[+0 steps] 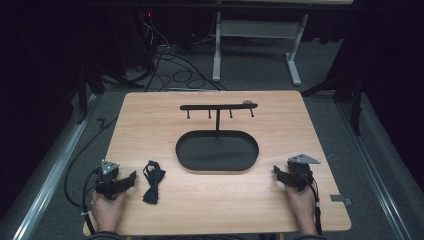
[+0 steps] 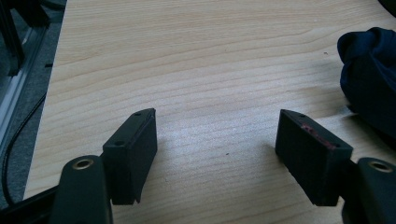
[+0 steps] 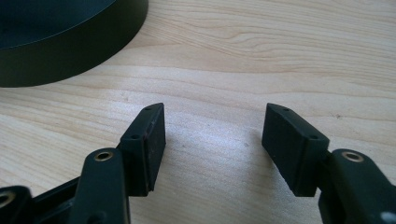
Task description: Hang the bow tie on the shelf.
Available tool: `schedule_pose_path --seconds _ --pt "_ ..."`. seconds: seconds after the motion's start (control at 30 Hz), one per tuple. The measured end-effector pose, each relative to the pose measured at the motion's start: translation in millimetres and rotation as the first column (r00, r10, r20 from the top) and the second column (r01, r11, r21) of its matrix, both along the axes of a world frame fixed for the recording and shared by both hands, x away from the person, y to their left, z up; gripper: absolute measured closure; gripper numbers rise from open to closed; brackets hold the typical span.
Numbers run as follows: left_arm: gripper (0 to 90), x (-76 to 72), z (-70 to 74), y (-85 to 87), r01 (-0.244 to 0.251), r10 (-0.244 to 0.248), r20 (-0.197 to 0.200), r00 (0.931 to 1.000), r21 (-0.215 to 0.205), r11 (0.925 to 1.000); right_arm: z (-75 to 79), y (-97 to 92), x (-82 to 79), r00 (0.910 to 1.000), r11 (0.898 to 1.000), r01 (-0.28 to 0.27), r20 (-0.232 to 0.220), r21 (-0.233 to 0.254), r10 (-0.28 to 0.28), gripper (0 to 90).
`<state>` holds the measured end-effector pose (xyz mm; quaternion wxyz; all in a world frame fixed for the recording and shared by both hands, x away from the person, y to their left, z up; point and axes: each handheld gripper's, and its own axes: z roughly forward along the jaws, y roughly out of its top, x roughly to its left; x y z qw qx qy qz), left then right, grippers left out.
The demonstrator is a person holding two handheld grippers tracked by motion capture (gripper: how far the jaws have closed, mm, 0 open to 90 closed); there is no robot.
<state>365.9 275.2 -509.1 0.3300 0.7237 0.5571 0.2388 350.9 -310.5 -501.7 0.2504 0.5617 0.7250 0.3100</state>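
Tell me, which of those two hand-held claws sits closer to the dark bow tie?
The left gripper. The bow tie lies just beside its open fingers, while the right gripper sits across the table, beyond the black tray.

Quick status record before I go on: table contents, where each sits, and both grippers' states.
surface: wooden table
stand: black oval tray at centre, with post and hook bar
cloth: dark bow tie, flat, left of the tray
left gripper: open, empty, beside the bow tie
right gripper: open, empty, right of the tray
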Motion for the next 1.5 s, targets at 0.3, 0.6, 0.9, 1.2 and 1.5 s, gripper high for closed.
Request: schedule_pose_path --seconds 0.3,0.6,0.9,1.2,1.5 --pt "29.9 0.2 0.0 0.1 -0.002 0.002 0.001 1.0000 0.000 1.0000 0.0 0.0 0.0 1.0000 1.000 -0.003 -0.001 0.003 0.003 40.0" --pt "30.2 -1.0 0.3 -0.9 0.004 -0.004 -0.002 1.0000 0.000 1.0000 0.1 0.1 0.1 1.0000 1.000 -0.006 -0.004 0.003 0.006 39.3" --pt "31.1 -1.3 0.3 -3.9 -0.014 0.014 0.000 0.9999 0.002 0.9999 -0.1 0.3 0.1 0.9999 1.000 -0.013 -0.002 0.003 0.013 38.8" --pt "32.9 -2.0 3.8 -5.7 0.012 -0.012 -0.017 0.9998 -0.007 0.9999 0.0 0.2 0.2 0.9999 1.000 -0.013 -0.002 0.004 0.013 38.8" --pt "32.6 -12.2 14.3 1.1 0.020 -0.020 0.005 0.9998 -0.077 0.9968 -0.1 0.4 0.2 0.9999 1.000 -0.013 -0.001 0.004 0.013 38.6"
